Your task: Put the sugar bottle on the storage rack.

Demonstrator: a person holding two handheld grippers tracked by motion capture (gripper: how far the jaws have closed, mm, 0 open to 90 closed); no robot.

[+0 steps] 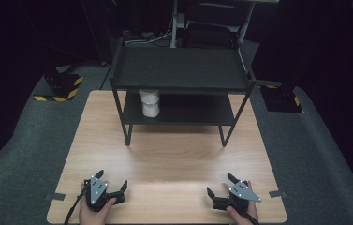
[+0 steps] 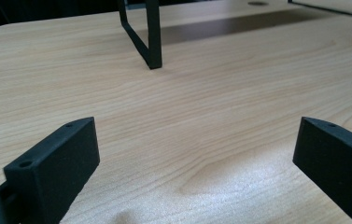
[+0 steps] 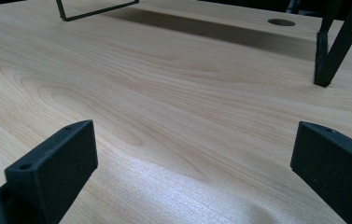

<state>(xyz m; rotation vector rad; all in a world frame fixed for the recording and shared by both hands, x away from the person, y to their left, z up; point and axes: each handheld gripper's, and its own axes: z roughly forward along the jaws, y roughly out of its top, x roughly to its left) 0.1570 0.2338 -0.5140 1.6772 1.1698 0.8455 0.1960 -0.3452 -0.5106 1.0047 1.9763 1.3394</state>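
Nearest the high camera, at the table's near edge, two hands hold the grippers — the left gripper [image 1: 113,184] by the near left corner, the right gripper [image 1: 219,184] by the near right one, well apart from each other. Both have their jaws spread wide with nothing between them; each gripper view shows bare wood in the gap.

Largest is the wooden table [image 1: 174,159], its long axis running away from the person, with grey floor on either side. Between the grippers and the far half lies a broad open stretch of tabletop.

Next in size is the black two-tier shelf [image 1: 181,70], standing on the far half, its long side set across the table and its feet near both side edges. One foot stands ahead of the left gripper in its own view [image 2: 154,63]; another shows in the right gripper view [image 3: 322,79].

Smallest — a white jar [image 1: 150,103] stands upright on the lower tier, toward its left end, under the top tier.
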